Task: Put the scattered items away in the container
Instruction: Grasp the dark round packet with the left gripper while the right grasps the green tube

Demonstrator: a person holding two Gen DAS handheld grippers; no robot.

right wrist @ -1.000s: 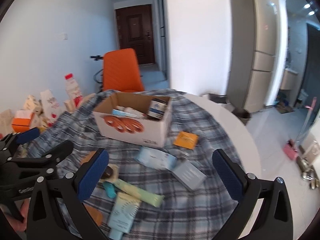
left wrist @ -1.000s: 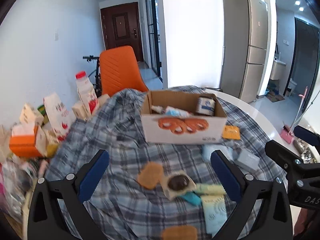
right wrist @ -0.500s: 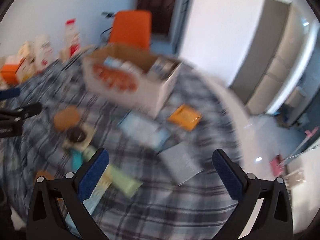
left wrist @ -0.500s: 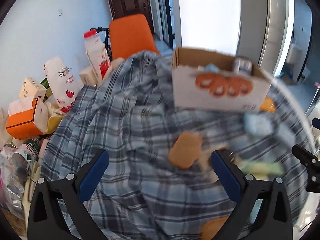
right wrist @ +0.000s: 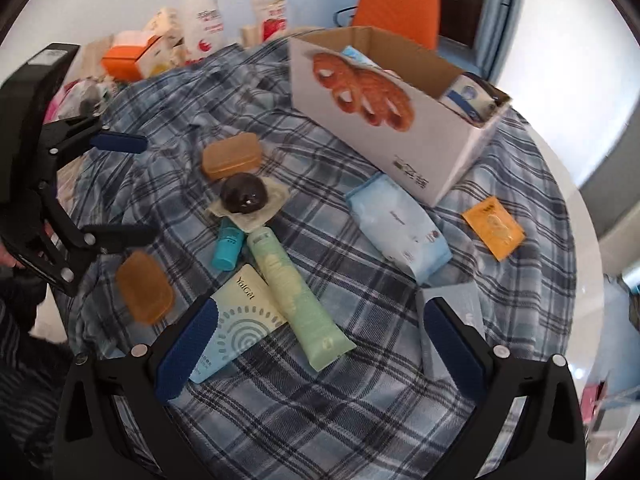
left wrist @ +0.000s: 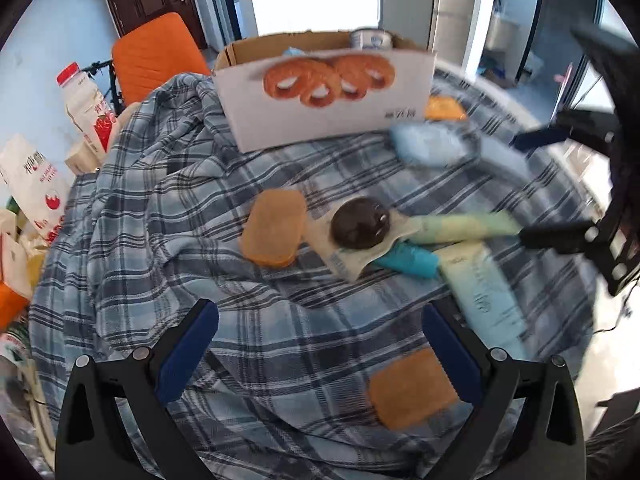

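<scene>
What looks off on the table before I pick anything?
Nothing is spilled or broken. The plaid cloth is bunched into folds on the left. The dark bun pack overlaps the teal tube, and the green tube lies across the YuGal packet. Both tools are open and empty.

Plenty of daylight in here, and the doorway behind the cardboard box [left wrist: 324,92] is blown out to pure white, with more glare on the bare table rim [right wrist: 576,184]. Left wrist view is smeared on its right side, so the pale blue pouch [left wrist: 432,144] is just a streak. Both views bulge fisheye-style with black corners; shadows are soft.
</scene>
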